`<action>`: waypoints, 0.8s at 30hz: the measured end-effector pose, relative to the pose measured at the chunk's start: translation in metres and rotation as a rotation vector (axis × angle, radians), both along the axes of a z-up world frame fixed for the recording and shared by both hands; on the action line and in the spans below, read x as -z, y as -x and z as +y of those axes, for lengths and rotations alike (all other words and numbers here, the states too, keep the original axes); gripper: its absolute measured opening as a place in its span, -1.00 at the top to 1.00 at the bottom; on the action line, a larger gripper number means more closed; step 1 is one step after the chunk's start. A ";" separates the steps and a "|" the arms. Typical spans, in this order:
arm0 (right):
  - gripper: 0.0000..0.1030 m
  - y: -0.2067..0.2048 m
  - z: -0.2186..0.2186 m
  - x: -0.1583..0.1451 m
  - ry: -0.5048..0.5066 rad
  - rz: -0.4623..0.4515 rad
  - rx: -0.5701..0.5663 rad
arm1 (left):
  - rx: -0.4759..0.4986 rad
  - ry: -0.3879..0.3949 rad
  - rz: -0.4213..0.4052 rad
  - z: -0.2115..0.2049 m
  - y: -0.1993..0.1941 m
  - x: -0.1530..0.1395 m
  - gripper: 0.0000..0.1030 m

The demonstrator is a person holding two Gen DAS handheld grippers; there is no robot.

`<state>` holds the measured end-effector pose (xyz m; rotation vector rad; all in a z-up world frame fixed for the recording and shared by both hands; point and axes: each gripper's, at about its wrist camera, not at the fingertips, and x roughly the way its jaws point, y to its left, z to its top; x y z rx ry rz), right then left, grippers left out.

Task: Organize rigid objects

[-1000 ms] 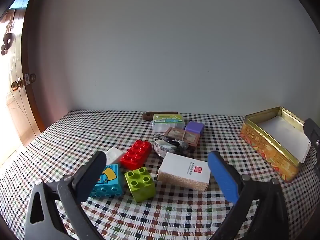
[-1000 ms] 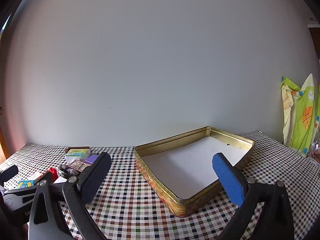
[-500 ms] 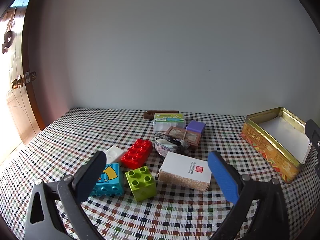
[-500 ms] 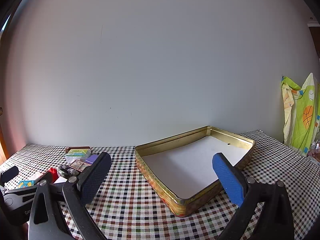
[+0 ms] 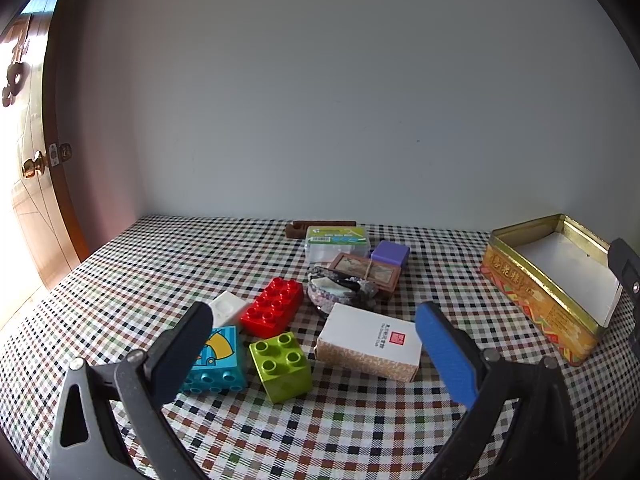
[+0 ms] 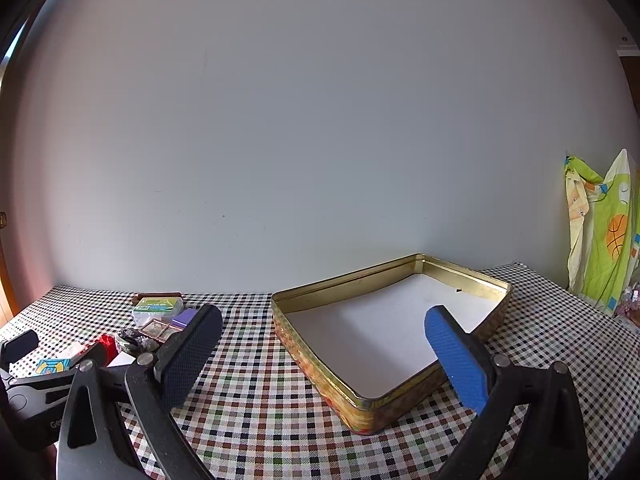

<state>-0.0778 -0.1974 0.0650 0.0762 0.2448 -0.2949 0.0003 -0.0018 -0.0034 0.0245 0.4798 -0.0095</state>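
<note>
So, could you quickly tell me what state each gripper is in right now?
Left gripper: open, holding nothing.
Right gripper: open, holding nothing.

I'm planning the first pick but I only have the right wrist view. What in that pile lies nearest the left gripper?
Observer: A lime green four-stud plastic block, hidden from you, sits nearest.
Operator: What is next to it?
Observer: A white rectangular cardboard box lies flat just right of it, with a red seal printed on top.
Operator: Is the left gripper ready?
Observer: Yes. The left gripper is open and empty, with both items ahead of its fingers.
</note>
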 end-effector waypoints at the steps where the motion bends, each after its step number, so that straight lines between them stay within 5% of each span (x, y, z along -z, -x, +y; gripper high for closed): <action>1: -0.99 0.000 0.000 0.000 0.000 0.000 0.000 | 0.001 0.000 0.000 0.000 0.000 0.000 -0.99; 24: -0.99 -0.001 0.003 0.001 0.010 -0.008 -0.023 | 0.013 0.010 0.038 -0.001 -0.004 0.003 -0.99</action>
